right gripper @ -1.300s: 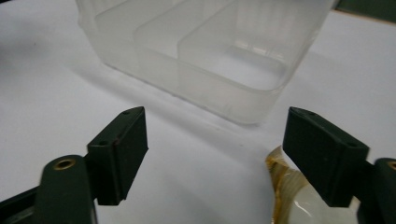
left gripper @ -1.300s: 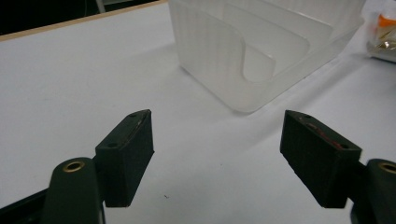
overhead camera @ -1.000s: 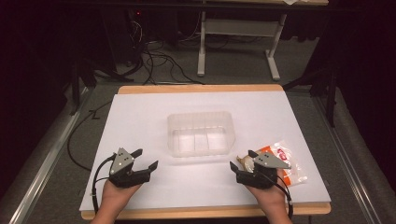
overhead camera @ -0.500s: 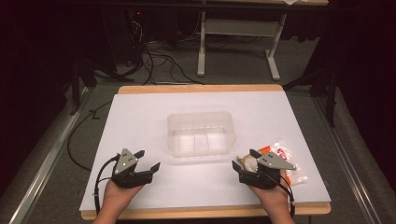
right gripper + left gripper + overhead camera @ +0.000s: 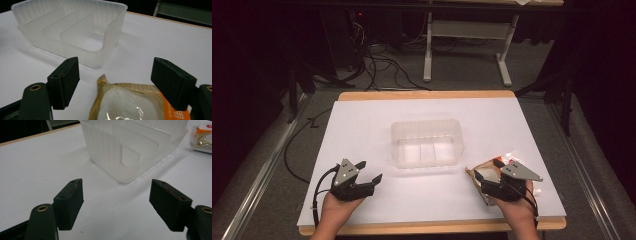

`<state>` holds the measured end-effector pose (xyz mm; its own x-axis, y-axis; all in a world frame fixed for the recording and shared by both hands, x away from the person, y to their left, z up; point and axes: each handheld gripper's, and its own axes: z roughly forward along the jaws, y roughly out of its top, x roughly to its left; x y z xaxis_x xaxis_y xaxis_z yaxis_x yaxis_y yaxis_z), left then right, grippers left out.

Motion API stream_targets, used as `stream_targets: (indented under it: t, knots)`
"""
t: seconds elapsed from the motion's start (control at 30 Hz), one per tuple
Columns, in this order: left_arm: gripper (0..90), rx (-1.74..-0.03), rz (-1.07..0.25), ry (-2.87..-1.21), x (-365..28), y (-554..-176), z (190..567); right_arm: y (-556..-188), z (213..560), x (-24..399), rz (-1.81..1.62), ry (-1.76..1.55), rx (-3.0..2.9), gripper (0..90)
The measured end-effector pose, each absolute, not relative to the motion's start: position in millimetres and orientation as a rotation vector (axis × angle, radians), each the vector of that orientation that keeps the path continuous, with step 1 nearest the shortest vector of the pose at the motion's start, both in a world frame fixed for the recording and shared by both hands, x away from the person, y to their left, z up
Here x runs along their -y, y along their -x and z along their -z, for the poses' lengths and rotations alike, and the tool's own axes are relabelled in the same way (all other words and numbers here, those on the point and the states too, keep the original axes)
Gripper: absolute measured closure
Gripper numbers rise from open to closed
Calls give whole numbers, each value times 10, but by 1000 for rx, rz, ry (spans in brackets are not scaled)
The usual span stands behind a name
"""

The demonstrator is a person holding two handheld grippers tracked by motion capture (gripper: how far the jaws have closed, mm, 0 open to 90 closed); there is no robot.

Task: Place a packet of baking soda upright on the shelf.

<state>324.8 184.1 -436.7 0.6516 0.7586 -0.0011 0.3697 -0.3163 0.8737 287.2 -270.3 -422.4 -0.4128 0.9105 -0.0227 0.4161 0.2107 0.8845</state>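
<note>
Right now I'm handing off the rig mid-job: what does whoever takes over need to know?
Left tongs: open, nothing between them, resting at the near left of the table, aimed toward the clear bin.
Right tongs: open, jaws either side of the snack packet, not closed on it.
The packet lies on the table at the near right, apart from the bin.
The bin sits mid-table with its divided compartments bare.
Done: nothing placed so far.
Left, likely: close on the packet and carry it into the bin.
</note>
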Motion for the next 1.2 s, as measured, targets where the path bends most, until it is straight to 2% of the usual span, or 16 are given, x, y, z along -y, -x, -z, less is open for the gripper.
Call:
stream_targets:
  t: [0.5, 0.93, 1.2]
  knots:
    - [315, -899, -461, -1908, -1891, -3356, 4320, -2878, 4349, 3166, -952, -1405, -1920, 224]
    - [290, -873, -465, -1941, -1770, -3422, 4347, -2830, 4511, 3728, -877, -1657, -1785, 172]
    - [286, -852, -455, -1967, -1698, -3415, 4367, -2814, 4607, 3833, -866, -1782, -1790, 165]
